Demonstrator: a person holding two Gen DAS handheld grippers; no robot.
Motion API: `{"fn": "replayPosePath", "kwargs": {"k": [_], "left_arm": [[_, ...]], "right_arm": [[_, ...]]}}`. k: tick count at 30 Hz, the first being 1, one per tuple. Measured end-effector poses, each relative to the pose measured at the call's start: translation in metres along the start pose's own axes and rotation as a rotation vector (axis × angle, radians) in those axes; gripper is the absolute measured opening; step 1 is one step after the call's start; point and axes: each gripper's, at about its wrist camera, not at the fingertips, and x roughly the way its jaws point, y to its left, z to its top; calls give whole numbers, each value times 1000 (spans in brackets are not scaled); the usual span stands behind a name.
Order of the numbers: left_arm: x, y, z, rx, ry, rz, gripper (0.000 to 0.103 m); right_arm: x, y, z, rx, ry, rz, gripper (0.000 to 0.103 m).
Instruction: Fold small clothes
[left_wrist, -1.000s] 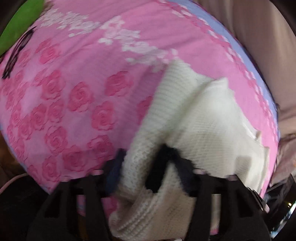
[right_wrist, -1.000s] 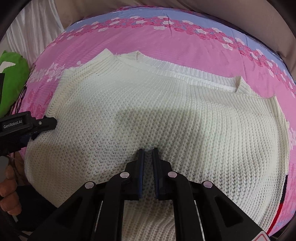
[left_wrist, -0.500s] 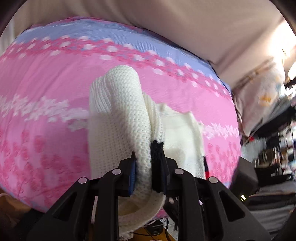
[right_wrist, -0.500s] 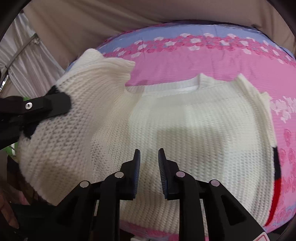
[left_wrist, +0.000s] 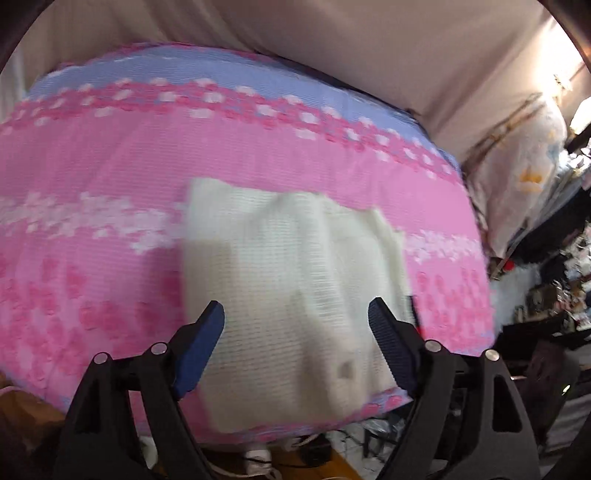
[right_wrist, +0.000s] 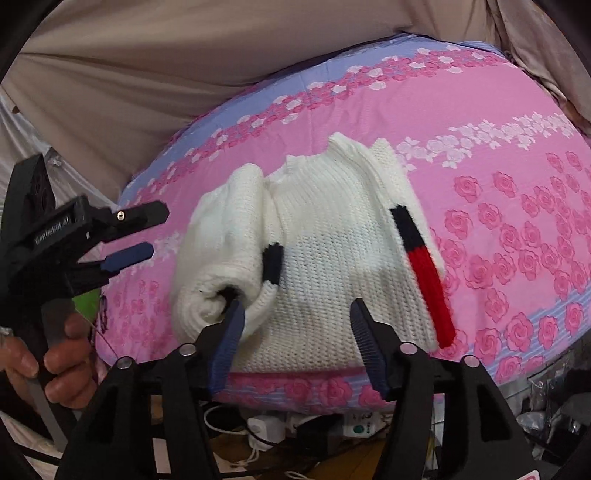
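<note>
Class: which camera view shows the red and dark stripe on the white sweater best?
The right wrist view. There the stripe runs sharp and whole down the sweater, dark above, red below. The left wrist view is blurred and shows only a sliver of it at the sweater's right edge.

The sweater (right_wrist: 332, 266) is cream-white chunky knit, with a black band on one cuff (right_wrist: 273, 263) and a stripe along the other sleeve (right_wrist: 421, 273) that goes black up top, then bright red. The bedspread (right_wrist: 517, 184) under it is bubblegum pink covered in darker pink roses, with a band of white flowers across it and a lavender-blue border carrying its own pink and white rose trim. Both grippers are black plastic with navy-blue finger pads (right_wrist: 225, 343), left gripper (left_wrist: 295, 343) and right gripper (right_wrist: 297, 345) alike. Behind it all hangs plain beige cloth (right_wrist: 147, 74). There's a bit of lime green (right_wrist: 86, 302) peeking past the left tool.
</note>
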Motion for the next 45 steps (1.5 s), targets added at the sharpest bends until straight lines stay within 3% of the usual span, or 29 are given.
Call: {"fn": "replayPosePath", "kwargs": {"k": [5, 8, 10, 13, 14, 19, 22, 24, 26, 27, 29, 33, 37, 40, 43, 45], "left_arm": [[-9, 52, -16, -99, -3, 103, 78], [-16, 69, -24, -141, -7, 118, 78], [-18, 76, -28, -159, -4, 126, 78], [-20, 80, -32, -166, -2, 124, 78], [-21, 80, -32, -167, -5, 123, 78], [-21, 64, -31, -93, -7, 97, 78], [-14, 47, -32, -29, 7, 86, 78], [-4, 37, -33, -4, 33, 77, 78], [7, 27, -35, 20, 59, 68, 78], [12, 21, -35, 36, 68, 63, 78], [19, 10, -35, 61, 77, 62, 78], [31, -9, -32, 80, 83, 53, 78], [34, -25, -30, 120, 74, 58, 78], [37, -26, -30, 116, 74, 72, 78], [43, -19, -32, 90, 96, 93, 78], [44, -14, -34, 77, 101, 114, 78]], "right_arm": [[39, 25, 15, 34, 99, 106, 72], [72, 30, 21, 58, 176, 61, 72], [92, 25, 22, 104, 231, 87, 71], [100, 31, 22, 110, 239, 129, 24], [93, 36, 24, 92, 210, 138, 21], [10, 30, 47, 49, -43, 108, 18], [-22, -6, 47, 44, -136, -50, 18], [-3, -44, 36, 5, -60, -201, 19], [28, -83, 17, 41, 47, -260, 19], [38, -96, 10, 72, 75, -249, 19], [34, -103, 8, 155, 44, -181, 21], [16, -91, 16, 164, -6, -145, 27], [-16, -70, 9, 94, -70, -185, 29], [-33, -42, -7, 6, -84, -129, 27], [-16, 1, -15, -145, -23, -94, 16], [11, 24, -18, -227, 11, -88, 15]]}}
